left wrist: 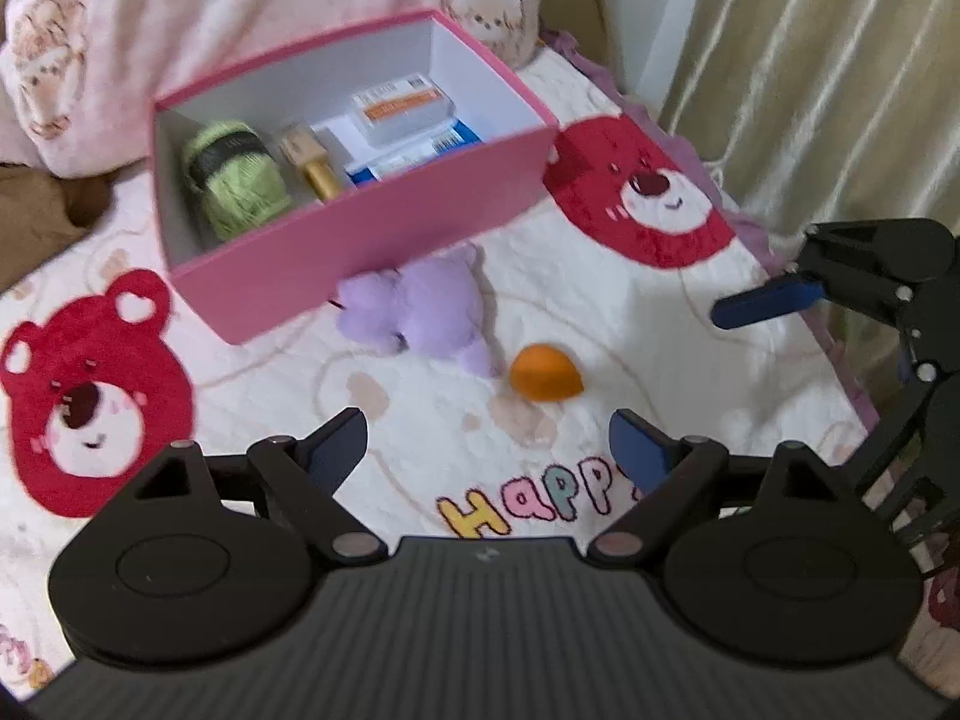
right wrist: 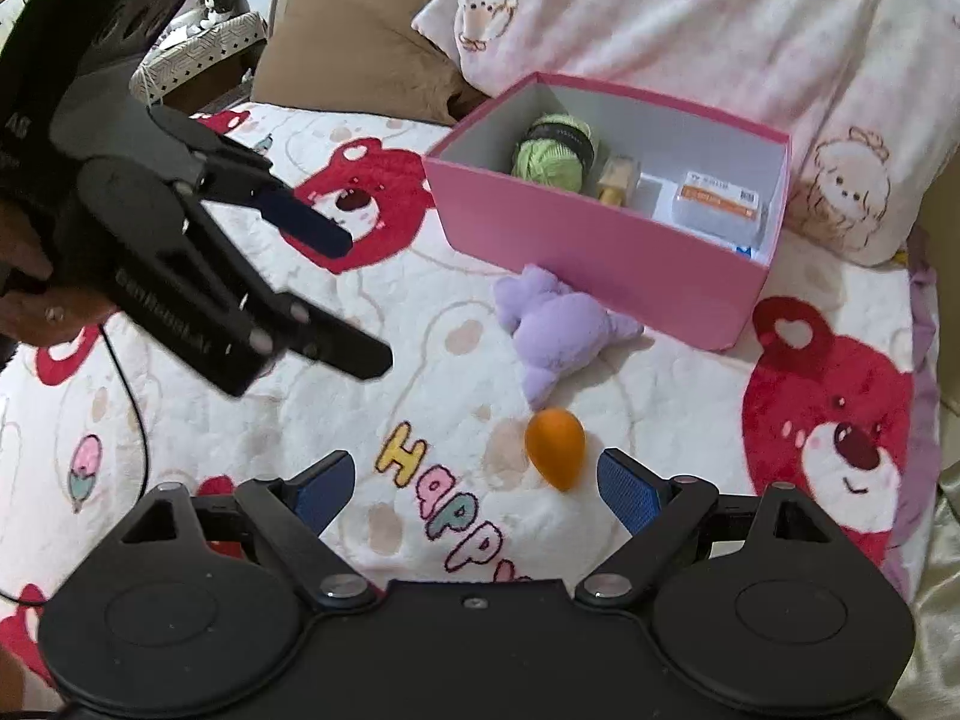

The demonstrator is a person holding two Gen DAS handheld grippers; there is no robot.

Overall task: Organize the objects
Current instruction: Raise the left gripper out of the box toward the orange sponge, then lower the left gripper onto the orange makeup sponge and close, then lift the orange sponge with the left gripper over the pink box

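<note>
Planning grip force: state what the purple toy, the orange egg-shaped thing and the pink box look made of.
Purple toy: plush fabric, fuzzy nap, floppy limbs. Orange egg-shaped thing: probably foam or soft rubber, smooth matte skin without glare; uncertain. Pink box: likely cardboard, thin straight walls, matte pink outside, white inside.

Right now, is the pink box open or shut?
Open: the pink box has no lid on, and green yarn and cartons show inside.

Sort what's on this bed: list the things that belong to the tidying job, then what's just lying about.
Job:
pink box
purple plush toy
orange egg-shaped sponge
green yarn, gold bottle, cartons, all already boxed

Lying about:
bear blanket
pillows
curtain
</note>
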